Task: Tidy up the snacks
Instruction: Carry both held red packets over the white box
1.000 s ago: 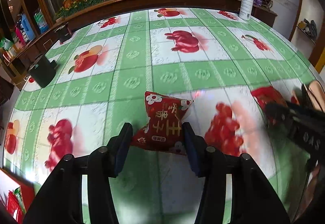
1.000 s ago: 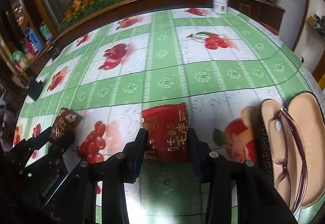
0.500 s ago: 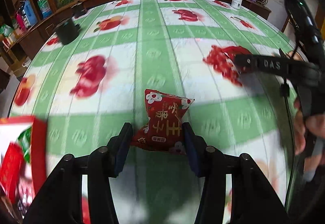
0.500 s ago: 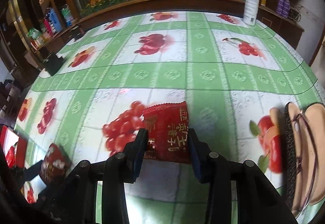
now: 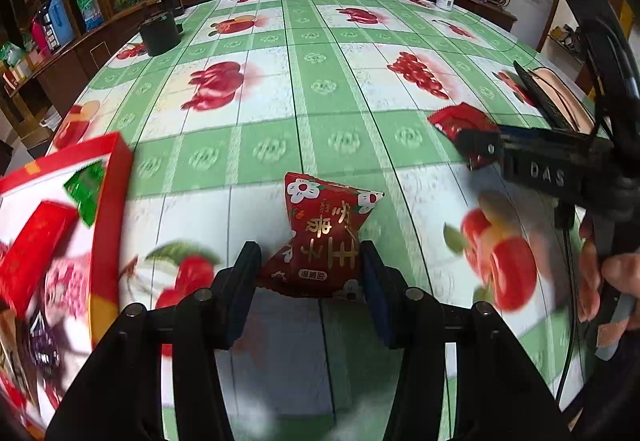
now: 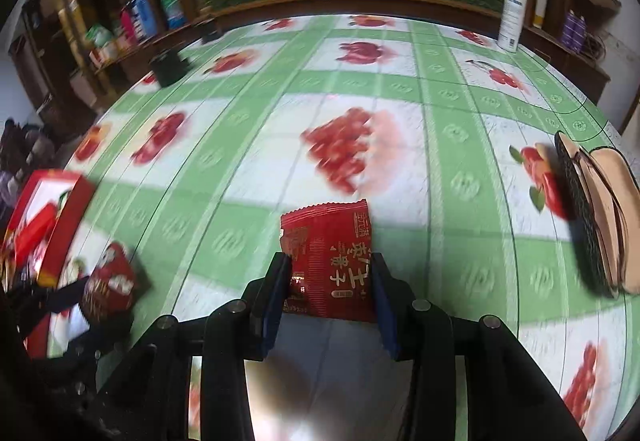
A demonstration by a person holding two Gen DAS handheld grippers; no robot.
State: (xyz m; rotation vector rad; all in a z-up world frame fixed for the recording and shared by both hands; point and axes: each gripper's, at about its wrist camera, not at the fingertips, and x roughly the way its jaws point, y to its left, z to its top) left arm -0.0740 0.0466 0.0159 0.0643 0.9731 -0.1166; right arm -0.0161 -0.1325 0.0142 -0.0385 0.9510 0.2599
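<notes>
My left gripper (image 5: pixel 310 277) is shut on a puffy red snack packet with white flowers (image 5: pixel 324 237) and holds it above the table. My right gripper (image 6: pixel 330 281) is shut on a flat red snack packet (image 6: pixel 330 257), also lifted. A red box (image 5: pixel 60 241) with several snacks inside lies at the left of the left wrist view, and at the far left in the right wrist view (image 6: pixel 48 217). The right gripper and its packet (image 5: pixel 460 125) show at the right in the left wrist view. The left gripper's packet (image 6: pixel 108 285) shows low left in the right wrist view.
The table carries a green and white fruit-print cloth (image 5: pixel 320 81). An open glasses case with glasses (image 6: pixel 600 213) lies at the right edge. A black cup (image 5: pixel 160 33) stands at the far left, a white spray bottle (image 6: pixel 510 17) at the far right. Wooden shelves surround the table.
Both grippers have swung left with their packets still held. The red box has come further into view at the left. The right gripper now sits further back right in the left wrist view.
</notes>
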